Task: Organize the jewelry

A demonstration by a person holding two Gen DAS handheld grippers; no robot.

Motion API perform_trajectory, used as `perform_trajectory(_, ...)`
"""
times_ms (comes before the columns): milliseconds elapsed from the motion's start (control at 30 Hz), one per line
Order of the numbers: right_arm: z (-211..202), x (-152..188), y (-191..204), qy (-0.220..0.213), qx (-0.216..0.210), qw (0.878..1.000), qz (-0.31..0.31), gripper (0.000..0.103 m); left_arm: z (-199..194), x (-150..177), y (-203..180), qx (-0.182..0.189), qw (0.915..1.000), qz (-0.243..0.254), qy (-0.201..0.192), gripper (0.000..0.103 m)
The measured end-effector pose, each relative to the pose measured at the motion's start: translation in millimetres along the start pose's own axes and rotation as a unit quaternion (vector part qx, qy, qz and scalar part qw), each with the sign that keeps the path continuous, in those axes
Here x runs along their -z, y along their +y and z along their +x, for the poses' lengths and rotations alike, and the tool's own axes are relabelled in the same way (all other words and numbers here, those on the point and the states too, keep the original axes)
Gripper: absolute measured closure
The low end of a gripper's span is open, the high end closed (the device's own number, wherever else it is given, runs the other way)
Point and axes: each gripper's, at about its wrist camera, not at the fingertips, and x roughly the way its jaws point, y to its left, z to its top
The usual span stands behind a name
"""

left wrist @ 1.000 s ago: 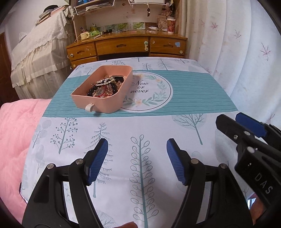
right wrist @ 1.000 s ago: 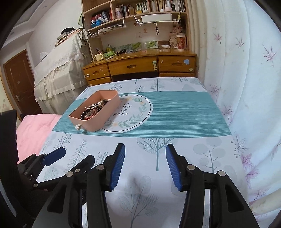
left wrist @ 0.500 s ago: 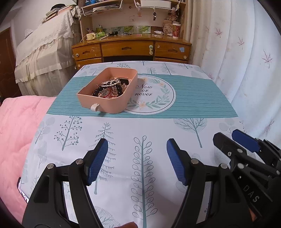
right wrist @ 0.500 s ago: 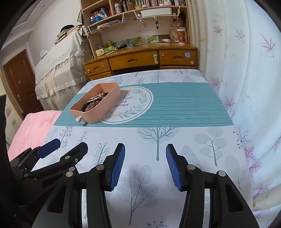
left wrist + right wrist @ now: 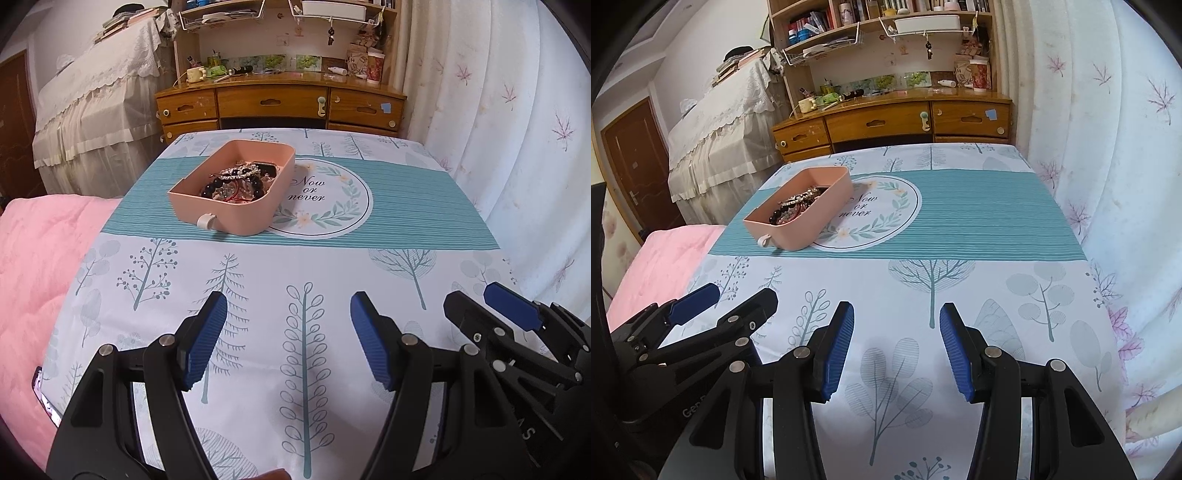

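From what I can see, the sorting looks nearly finished or not begun: every piece of jewelry (image 5: 236, 181) lies heaped inside the pink tray (image 5: 236, 218), and nothing is loose on the tablecloth (image 5: 303, 266). My left gripper (image 5: 288, 339) has its jaws spread with nothing between them; my right gripper (image 5: 895, 347) is parted too, less widely, also empty. The tray sits in the upper middle of my left view and upper left of my right view, well apart from both sets of jaws, beyond bare cloth
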Motion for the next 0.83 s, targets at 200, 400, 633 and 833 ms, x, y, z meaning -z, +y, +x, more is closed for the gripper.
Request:
perform_trajectory(200, -2.6, 1.7, 0.0, -0.001, 0.0, 1.0, 0.0, 0.054, -1.8, 1.6, 1.7, 0.001, 1.0, -0.001, 0.0, 0.036)
perform_trajectory(400, -3.1, 2.9, 1.6, -0.002, 0.002, 1.0, -0.001, 0.054, -4.7, 4.0, 1.6, 0.003, 1.0, -0.002, 0.0, 0.036)
perform_trajectory(633, -5.2, 5.8, 4.3, -0.004, 0.005, 1.0, -0.001, 0.054, -6.3, 5.5, 0.1, 0.004, 1.0, -0.002, -0.001, 0.036)
perform_trajectory(833, -9.6, 8.3, 2.8, -0.003, 0.006, 1.0, 0.001, 0.054, -7.5, 6.4, -0.5, 0.007, 1.0, -0.003, 0.003, 0.036)
